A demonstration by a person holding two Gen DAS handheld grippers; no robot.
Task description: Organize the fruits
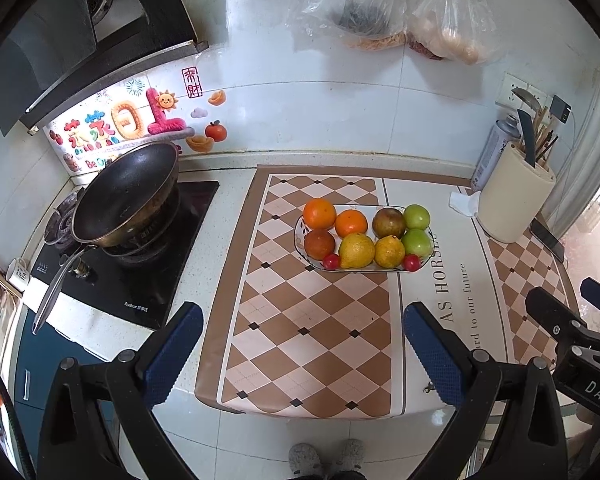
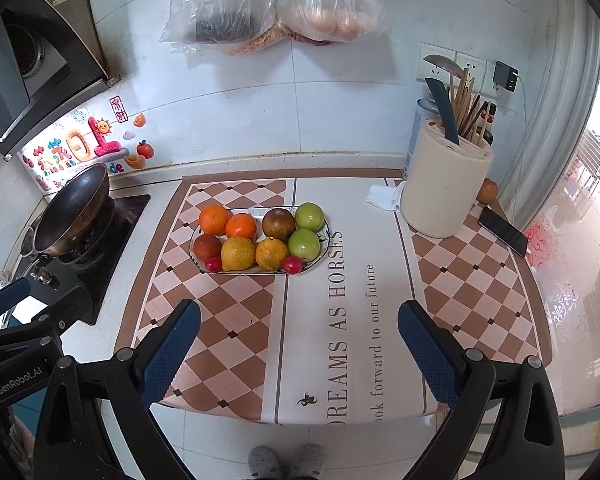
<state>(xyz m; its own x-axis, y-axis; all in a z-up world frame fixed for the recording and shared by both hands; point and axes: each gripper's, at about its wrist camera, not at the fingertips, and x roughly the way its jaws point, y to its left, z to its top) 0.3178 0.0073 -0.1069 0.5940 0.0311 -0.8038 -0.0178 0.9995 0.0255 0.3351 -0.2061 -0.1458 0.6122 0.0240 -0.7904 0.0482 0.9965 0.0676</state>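
Observation:
A white oblong plate point(image 1: 300, 229) point(image 2: 194, 258) sits on the checkered mat, filled with fruit. Its back row has two oranges point(image 1: 319, 213) point(image 2: 213, 219), a dark brownish fruit point(image 1: 388, 222) point(image 2: 278, 224) and a green apple point(image 1: 417, 216) point(image 2: 309, 216). The front row has a reddish-brown fruit point(image 1: 319, 243) point(image 2: 207, 247), two yellow citrus fruits point(image 1: 356, 250) point(image 2: 238, 253), another green apple point(image 1: 417, 242) point(image 2: 304, 244) and two small red fruits point(image 1: 331, 262) point(image 2: 292, 265). My left gripper point(image 1: 302, 312) and right gripper point(image 2: 299, 312) hover open over the mat's near part, well short of the plate, holding nothing.
A black wok point(image 1: 126, 192) point(image 2: 73, 210) sits on the stove at left. A cream utensil holder point(image 1: 514, 196) point(image 2: 444, 184) with a knife stands at right, a phone point(image 2: 502, 231) beside it. Plastic bags point(image 2: 268, 4) hang on the wall. Slippered feet point(image 2: 286, 462) show below the counter edge.

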